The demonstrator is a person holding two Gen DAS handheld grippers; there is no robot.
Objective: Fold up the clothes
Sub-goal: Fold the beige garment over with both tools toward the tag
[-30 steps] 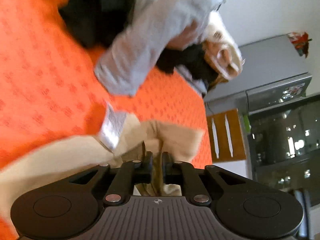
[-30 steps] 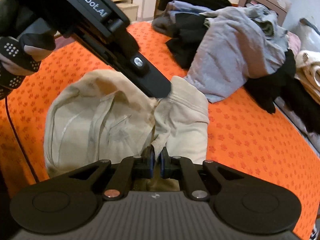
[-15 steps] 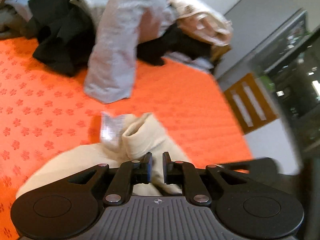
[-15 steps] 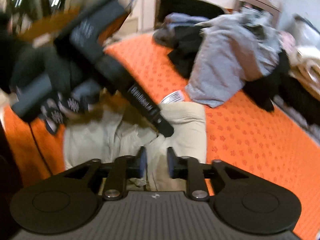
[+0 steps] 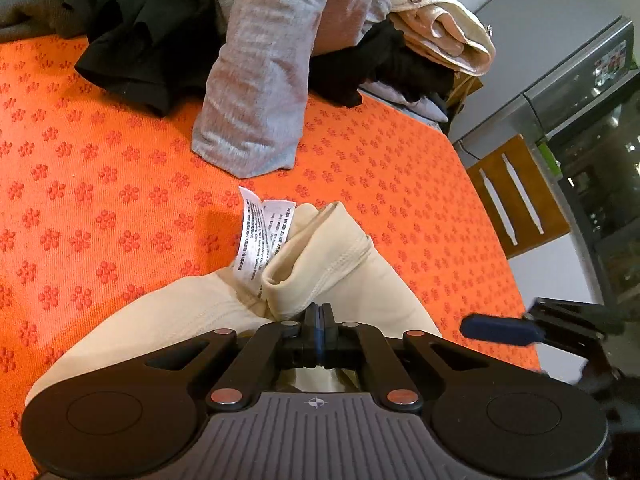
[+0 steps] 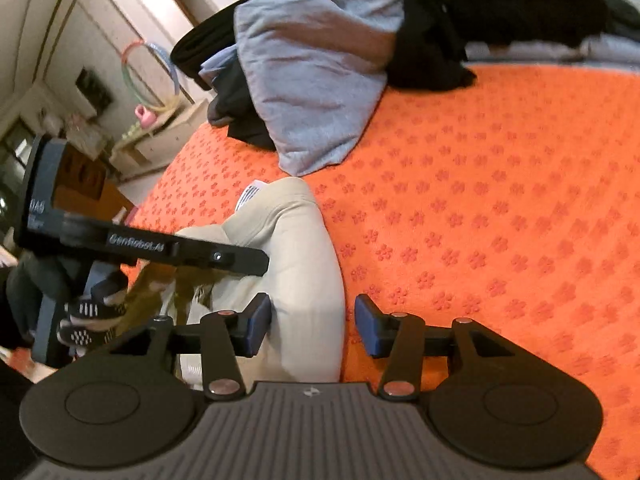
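Left gripper (image 5: 319,322): jaws pressed together, pinching the near fold of the cream-beige cotton garment (image 5: 320,256), whose white printed care label (image 5: 256,236) stands up at its far-left edge. Right gripper (image 6: 313,322): jaws spread wide, holding nothing, straddling the garment's near-right edge, pads clear of cloth. Garment lies bunched on the near-left of the orange flower-print bed cover (image 6: 500,208); broad bare cover to the right, while the far side is crowded by a grey knit top (image 5: 272,80) and black clothes (image 5: 144,44).
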